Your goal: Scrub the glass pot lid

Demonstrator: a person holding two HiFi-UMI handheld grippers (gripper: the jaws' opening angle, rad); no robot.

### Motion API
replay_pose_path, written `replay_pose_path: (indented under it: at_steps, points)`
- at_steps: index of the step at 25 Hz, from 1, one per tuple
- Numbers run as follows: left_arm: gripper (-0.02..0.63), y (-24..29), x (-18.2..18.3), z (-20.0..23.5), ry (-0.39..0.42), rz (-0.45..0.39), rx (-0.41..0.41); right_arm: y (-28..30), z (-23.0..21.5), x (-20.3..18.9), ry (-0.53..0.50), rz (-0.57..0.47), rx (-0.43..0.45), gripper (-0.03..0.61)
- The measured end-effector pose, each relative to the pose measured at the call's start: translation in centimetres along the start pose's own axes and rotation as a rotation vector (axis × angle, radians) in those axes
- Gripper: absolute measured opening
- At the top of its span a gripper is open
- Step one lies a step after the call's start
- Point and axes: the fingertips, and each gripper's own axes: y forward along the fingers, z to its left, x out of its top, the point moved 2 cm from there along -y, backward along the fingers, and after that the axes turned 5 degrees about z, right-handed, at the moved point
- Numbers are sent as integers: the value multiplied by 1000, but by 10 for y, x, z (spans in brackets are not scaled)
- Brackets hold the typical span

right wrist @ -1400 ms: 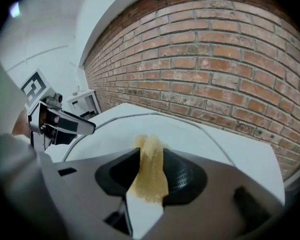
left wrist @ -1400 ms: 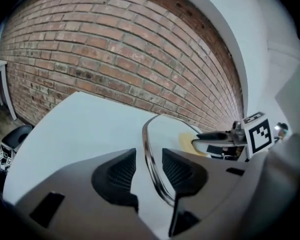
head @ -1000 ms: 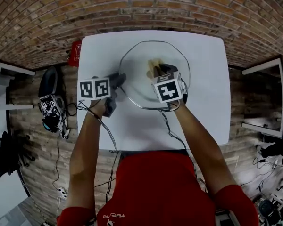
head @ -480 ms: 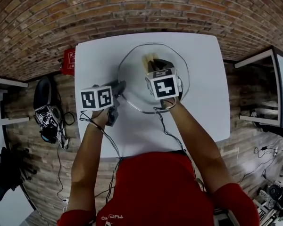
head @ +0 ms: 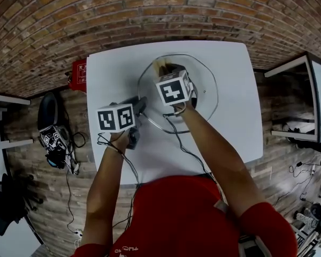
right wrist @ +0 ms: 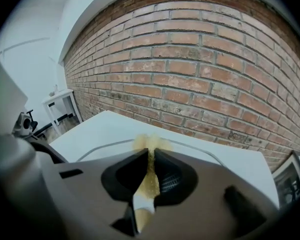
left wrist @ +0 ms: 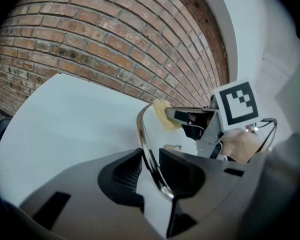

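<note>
A big round glass lid (head: 202, 92) lies on the white table (head: 232, 125), close to the far edge and about in the middle between the left and right edges. The left gripper (head: 140, 105) is at the lid's left side. Its jaws have just been closing, and they now pinch the shiny metal rim of the lid (left wrist: 149, 149), which runs right between them. The right gripper (head: 168, 68) reaches over the far left part of the lid. Its jaws have just been closing too, and they squeeze a yellow sponge (right wrist: 150, 176) flat between them. The sponge (head: 161, 65) pokes out past the tips and sits just inside the lid's rim. From the left gripper (left wrist: 151, 156) you can see the sponge (left wrist: 162, 115) touching the glass. A red box (head: 81, 71) is just beside the table's far left corner.
</note>
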Motion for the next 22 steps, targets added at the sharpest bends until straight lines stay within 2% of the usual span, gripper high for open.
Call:
replay_pose_path:
  at_steps: [6, 12, 15, 18, 22]
  points:
    - [117, -1, 0, 2, -3, -1, -7, -5, -36, -14, -9, 21, -90, 52]
    - [116, -1, 0, 2, -7, -4, -18, -19, -95, -43, 49, 49, -184, 52]
    - [116, -1, 0, 2, -8, -2, -20, -30, -103, -44, 63, 44, -204, 52]
    - [115, -1, 0, 1, -4, 2, -17, -39, -79, -36, 65, 10, -156, 52]
    - [116, -1, -3, 0, -9, 0, -17, -49, -6, -31, 93, -25, -1, 52]
